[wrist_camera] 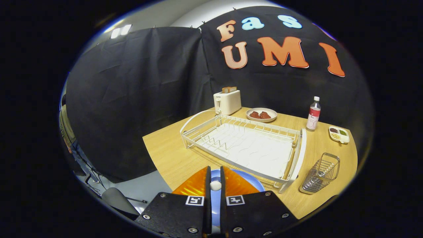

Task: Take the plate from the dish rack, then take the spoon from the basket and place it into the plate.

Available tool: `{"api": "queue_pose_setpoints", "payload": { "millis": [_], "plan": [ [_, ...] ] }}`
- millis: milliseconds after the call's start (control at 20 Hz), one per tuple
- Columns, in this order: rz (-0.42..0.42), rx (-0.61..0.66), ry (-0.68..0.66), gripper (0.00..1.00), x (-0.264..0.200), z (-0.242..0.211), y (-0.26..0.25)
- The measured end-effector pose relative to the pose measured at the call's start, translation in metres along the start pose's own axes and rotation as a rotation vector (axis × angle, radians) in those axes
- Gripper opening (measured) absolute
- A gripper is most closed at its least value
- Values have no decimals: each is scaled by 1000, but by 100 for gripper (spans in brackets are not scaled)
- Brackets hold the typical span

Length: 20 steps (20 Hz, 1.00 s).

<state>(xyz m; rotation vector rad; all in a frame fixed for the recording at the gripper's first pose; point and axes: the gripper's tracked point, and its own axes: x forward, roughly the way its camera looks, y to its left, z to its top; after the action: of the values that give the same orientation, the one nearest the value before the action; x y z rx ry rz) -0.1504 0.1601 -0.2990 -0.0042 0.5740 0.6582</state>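
Note:
My gripper point(215, 169) is over the near edge of the wooden table, its fingers nearly together. Pinched between them is a small white rounded piece, the spoon point(215, 185), seen end-on. Directly beneath the fingers lies the blue plate point(257, 183), flat on the table just in front of the white dish rack point(248, 145). The rack holds no dishes. The wire basket point(320, 173) stands to the right of the rack's near corner and looks empty.
Beyond the rack stand a white toaster point(227, 101) with bread in it and a plate of brown food point(261, 114). A bottle point(313, 113) and a small divided dish point(339, 134) sit at the far right. The table edge point(155, 158) drops off at the left.

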Motion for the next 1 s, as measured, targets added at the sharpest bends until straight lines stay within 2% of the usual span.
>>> {"api": "queue_pose_setpoints", "payload": {
  "millis": [200,600,850,1000],
  "plan": [
    [-11,3,23,12,0,-27,-9],
    [-117,78,133,19,-16,-67,-44],
    [-195,122,102,26,-29,-43,-61],
    [-259,144,36,33,-49,-5,-79]
  ]
}}
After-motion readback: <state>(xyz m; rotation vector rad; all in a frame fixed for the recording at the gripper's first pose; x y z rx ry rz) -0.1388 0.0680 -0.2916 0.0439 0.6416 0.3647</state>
